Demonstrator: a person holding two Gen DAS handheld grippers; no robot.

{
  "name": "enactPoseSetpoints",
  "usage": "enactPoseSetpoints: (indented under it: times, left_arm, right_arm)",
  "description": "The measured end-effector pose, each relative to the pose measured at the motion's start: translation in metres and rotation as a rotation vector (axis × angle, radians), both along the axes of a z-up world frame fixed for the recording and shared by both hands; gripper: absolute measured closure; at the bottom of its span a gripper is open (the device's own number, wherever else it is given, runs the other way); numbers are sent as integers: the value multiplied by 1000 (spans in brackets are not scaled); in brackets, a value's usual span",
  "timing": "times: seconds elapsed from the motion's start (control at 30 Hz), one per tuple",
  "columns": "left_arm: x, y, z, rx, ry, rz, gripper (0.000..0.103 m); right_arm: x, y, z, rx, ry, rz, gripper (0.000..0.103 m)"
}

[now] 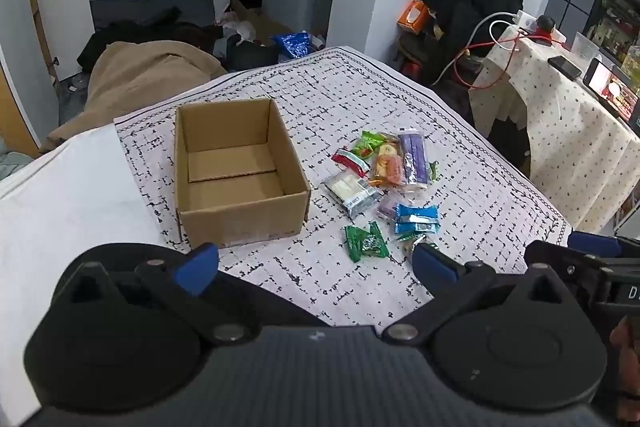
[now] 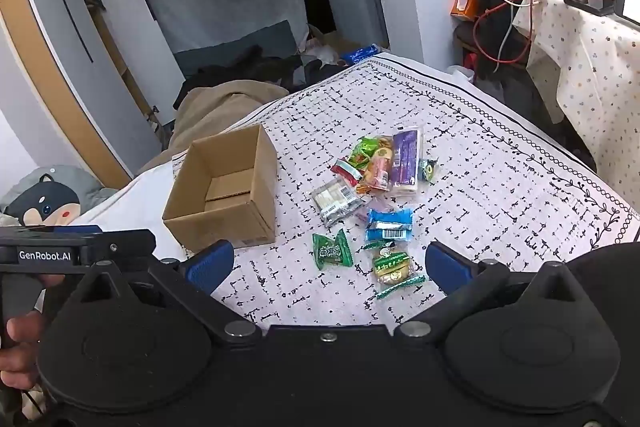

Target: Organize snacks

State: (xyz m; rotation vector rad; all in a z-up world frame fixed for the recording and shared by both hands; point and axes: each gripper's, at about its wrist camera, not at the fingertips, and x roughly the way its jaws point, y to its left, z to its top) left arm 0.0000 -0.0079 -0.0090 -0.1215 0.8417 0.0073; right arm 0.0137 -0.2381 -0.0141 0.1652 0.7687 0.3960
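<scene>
Open cloth in front of both tools; box and snack pile are the only obstacles.

From the left tool (image 1: 316, 263), jaws wide with nothing between them, bare patterned cloth (image 1: 280, 279) runs ahead to 12 o'clock; the cardboard box (image 1: 236, 171) stands at 11 o'clock, its walls blocking a low sweep, its top open from above. The snack pile (image 1: 384, 179) lies at 1 o'clock, with a clear lane between box and pile. Nearest the right tool (image 2: 328, 267), a green packet (image 2: 332, 251) and a yellow-green packet (image 2: 392, 265) lie just ahead; free cloth stretches toward 2 o'clock.

cardboard box (image 2: 224, 195), snack packets (image 2: 372, 187), patterned cloth (image 2: 500, 187)
</scene>
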Motion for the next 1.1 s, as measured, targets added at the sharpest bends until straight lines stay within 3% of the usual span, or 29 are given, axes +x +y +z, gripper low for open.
enactPoseSetpoints:
  times: [1.1]
  left_arm:
    - [-2, -10, 7, -43, -13, -69, 0]
  right_arm:
    - [-2, -1, 9, -6, -15, -5, 0]
